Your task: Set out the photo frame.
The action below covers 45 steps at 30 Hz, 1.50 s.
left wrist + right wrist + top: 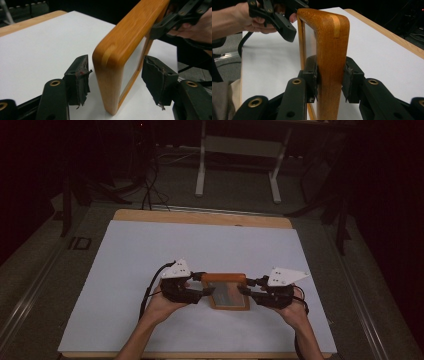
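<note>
White sheet covers the counter, with bare wood at its far edge and a dark room with stands and cables behind it. Near the front edge, a little right of the middle, the two hands hold a wooden frame between them; it has an orange rim and a pale panel inside.

Risk, as I judge it: the frame now depends on one grip alone. If the right tongs loosen or twist, the frame can tip and fall flat on the counter, because the left side gives no support. The rim is smooth and rounded, so it may also slide through the pads. A second risk is that the left tongs knock a corner while leaving and turn the frame in the other grip.

In the left gripper view the left tongs stand wide, one pad on each side of the frame's corner, with a clear gap on both sides; they touch nothing. In the right gripper view the right tongs are about half open and both pads press on the frame's rim, so they hold it upright on its edge. Whether the bottom edge rests on the counter, I cannot tell.

Farther off, the counter is bare up to the far edge.
</note>
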### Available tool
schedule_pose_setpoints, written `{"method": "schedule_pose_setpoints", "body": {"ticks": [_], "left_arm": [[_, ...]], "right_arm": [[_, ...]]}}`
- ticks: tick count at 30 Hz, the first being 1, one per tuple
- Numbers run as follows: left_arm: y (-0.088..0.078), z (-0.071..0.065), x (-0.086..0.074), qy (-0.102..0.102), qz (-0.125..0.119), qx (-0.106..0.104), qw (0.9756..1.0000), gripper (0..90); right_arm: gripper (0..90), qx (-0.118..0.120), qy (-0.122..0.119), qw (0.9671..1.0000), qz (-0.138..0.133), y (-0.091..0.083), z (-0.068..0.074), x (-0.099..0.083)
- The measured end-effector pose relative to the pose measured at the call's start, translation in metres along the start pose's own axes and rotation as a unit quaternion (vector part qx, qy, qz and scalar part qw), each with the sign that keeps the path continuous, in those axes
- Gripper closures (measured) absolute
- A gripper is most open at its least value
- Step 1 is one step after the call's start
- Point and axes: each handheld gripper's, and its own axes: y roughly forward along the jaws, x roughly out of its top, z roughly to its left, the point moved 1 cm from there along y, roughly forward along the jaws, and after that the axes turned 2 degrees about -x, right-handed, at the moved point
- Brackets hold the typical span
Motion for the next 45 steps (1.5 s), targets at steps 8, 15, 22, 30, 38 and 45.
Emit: {"method": "schedule_pose_setpoints", "body": {"ticks": [8,15,22,30,38,45], "left_arm": [[0.016,0.002,-0.015,-0.013,0.007,-0.008,0.9999,37.4],[0.031,-0.001,-0.021,-0.021,0.026,-0.004,0.9994,39.5],[0.036,-0.002,-0.021,-0.026,0.034,0.002,0.9991,43.9],[0.038,-0.004,-0.019,-0.031,0.033,0.003,0.999,49.5],[0.038,-0.005,-0.018,-0.027,0.038,0.007,0.9989,52.9],[0.035,-0.005,-0.017,-0.03,0.041,0.002,0.9987,55.2]], "right_arm": [[67.9,-0.001,0.002,1.0,-0.005,0.0,0.002,-0.002],[67.9,0.0,0.004,1.0,-0.008,0.0,0.001,-0.002],[68.0,0.0,0.005,1.0,-0.008,-0.001,0.001,-0.003],[67.9,-0.008,0.013,0.9999,-0.005,-0.001,-0.002,-0.004],[66.1,-0.015,0.019,0.9997,-0.001,-0.002,-0.004,-0.006],[64.9,-0.016,0.025,0.9996,0.001,-0.001,-0.004,-0.006]]}}
